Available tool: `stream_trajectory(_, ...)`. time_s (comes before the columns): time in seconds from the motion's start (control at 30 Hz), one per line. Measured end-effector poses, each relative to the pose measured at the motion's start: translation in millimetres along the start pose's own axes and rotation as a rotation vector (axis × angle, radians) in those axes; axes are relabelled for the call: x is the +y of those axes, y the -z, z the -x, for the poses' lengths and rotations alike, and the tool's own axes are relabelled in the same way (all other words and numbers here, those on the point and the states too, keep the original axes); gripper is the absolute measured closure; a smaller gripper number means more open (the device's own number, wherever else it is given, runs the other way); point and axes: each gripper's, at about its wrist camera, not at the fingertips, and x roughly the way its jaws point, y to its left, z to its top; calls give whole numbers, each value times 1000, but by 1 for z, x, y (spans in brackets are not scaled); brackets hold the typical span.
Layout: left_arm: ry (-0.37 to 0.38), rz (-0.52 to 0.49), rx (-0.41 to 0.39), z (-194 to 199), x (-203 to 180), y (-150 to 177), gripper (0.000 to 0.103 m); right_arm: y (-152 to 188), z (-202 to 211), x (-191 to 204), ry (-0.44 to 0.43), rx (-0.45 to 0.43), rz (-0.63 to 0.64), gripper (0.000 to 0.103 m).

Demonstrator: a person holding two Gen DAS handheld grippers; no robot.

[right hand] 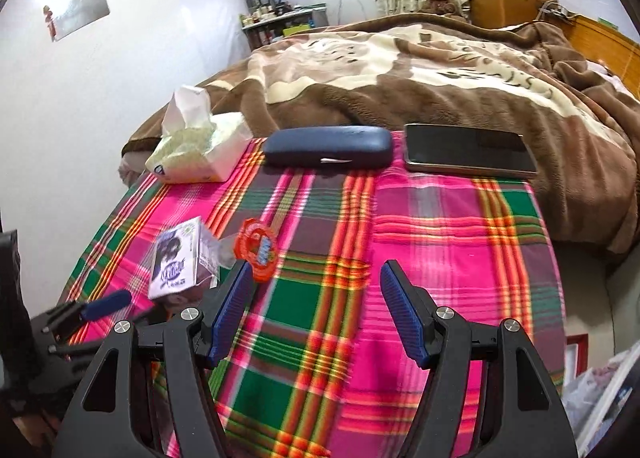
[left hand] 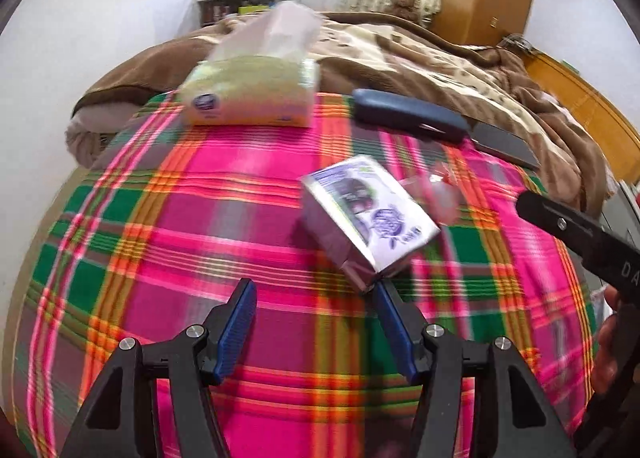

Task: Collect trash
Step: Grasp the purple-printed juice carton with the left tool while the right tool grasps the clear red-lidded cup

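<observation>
Both grippers hovering over plaid cloth, jaws apart, gripping nothing.
Small purple carton (left hand: pixel 370 218) lying tilted on plaid cloth (left hand: pixel 200 198), just ahead of left gripper (left hand: pixel 316 314); red-lidded clear cup (right hand: pixel 256 244) sitting beside it, next to right gripper (right hand: pixel 316 306) left finger. Farther back: tissue pack (left hand: pixel 248 94), dark glasses case (right hand: pixel 328 146), phone (right hand: pixel 468 150), w/ brown blanket (right hand: pixel 400 70) behind.
</observation>
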Motion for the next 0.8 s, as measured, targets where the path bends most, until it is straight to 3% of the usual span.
stream_trajectory(0.2,-50,19,-22,4,24,-8,42,0,-12,9,-26,25,12,35)
stream_trajectory(0.57,13,25,-40,11,24,-14,42,-8,-35,27,-89,28,83,35)
stream_trajectory(0.73,20,36,-28,8,24,-13,42,-13,-48,24,-96,47,37,35)
stream_trajectory(0.77,20,39,-29,8,25,-13,42,-12,-49,24,-105,45,29,36)
stream_trajectory(0.8,23,39,-31,9,25,-13,43,-12,-50,25,-105,43,30,46)
